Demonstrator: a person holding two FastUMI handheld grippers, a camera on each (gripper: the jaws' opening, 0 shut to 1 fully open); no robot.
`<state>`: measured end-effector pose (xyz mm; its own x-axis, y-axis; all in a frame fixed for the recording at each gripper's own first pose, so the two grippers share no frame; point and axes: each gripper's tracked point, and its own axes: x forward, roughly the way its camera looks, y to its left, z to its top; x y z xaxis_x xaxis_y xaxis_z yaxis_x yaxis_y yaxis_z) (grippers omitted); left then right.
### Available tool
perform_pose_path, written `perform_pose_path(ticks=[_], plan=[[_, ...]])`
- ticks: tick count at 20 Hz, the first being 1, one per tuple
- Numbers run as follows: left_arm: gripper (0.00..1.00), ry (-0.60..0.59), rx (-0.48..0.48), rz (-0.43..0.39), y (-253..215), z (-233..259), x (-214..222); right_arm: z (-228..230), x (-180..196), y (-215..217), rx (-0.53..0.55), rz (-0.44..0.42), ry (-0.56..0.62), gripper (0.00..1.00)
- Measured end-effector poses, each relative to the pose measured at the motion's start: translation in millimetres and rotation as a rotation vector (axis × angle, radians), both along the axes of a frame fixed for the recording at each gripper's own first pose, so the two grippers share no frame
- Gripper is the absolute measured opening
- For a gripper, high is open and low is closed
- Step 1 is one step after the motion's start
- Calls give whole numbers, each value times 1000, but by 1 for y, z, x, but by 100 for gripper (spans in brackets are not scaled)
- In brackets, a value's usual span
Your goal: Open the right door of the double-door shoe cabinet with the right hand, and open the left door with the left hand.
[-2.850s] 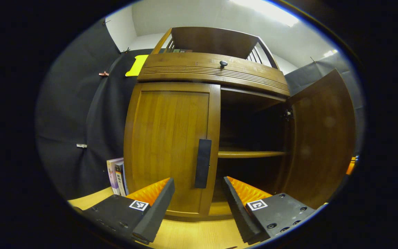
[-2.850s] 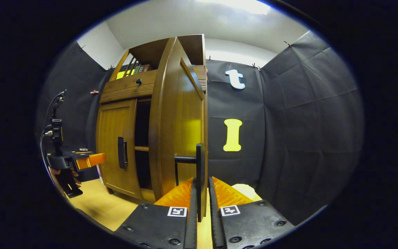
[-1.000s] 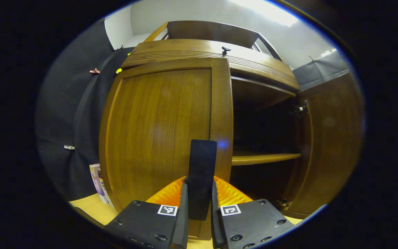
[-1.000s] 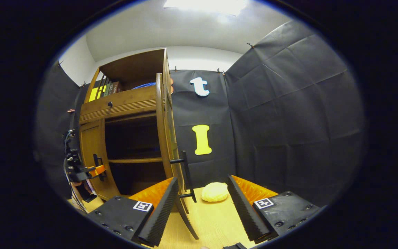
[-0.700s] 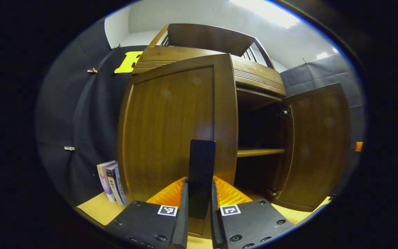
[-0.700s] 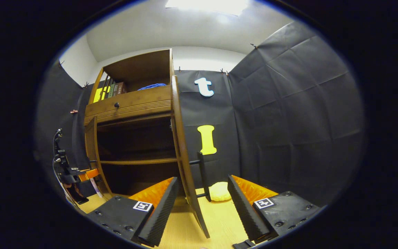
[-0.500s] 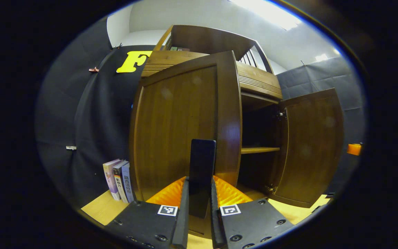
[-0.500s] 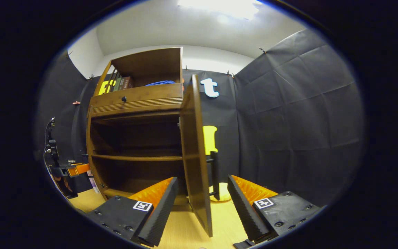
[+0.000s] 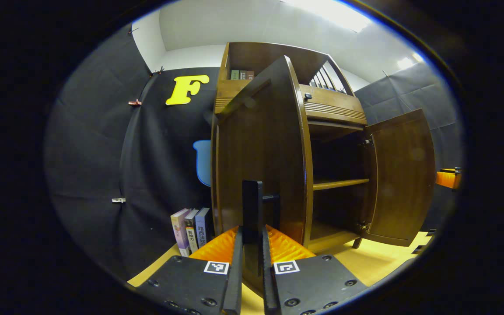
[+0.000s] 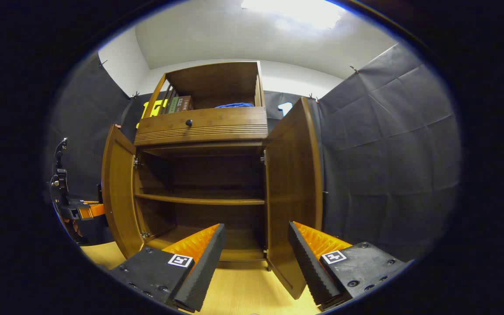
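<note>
Shoe cabinet (image 10: 204,127): stands upright on the table (image 10: 239,293), long axis vertical, front facing the right tool; its two dark compartments are split by one level shelf (image 10: 199,200).
Right door (image 10: 293,192): swung wide open, standing tall on its hinges at the cabinet's 3 o'clock edge, inner face turned to the camera; its lower edge sits between the right tool's fingers but apart from both.
Left door (image 9: 260,153): swung out from the cabinet's 9 o'clock edge, upright; in the left gripper view its outer face and free edge run from 12 o'clock down toward the tool.
Left door handle (image 9: 252,214): a dark vertical bar, long axis up and down, rising straight out of the left tool at 6 o'clock.
Left tool (image 9: 250,280): closed, both fingers pressed on the lower end of the handle.
Right tool (image 10: 254,262): jaws spread wide, gripping nothing, at 6 o'clock below the open cabinet.
Books (image 9: 190,229): three, upright on the table, at 9 o'clock of the left door, near it.
</note>
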<state>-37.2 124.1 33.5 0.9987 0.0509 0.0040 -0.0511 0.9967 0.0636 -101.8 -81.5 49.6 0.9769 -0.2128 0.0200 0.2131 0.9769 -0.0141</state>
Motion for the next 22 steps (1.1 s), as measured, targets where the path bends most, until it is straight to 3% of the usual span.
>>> perform_pose_path(ticks=[7,8,12,18,22], plan=[[24,-12,-14,127,48,2,-23,-1,20,23,6,61,0,91],[18,-23,-9,148,57,6,-27,-1,22,25,6,66,3,91],[18,-53,-12,209,79,17,-43,-4,26,39,1,105,12,91],[17,-57,-1,162,54,34,-72,-4,35,62,-3,162,12,91],[18,-54,-8,81,5,49,-79,-5,35,61,-34,130,15,90]])
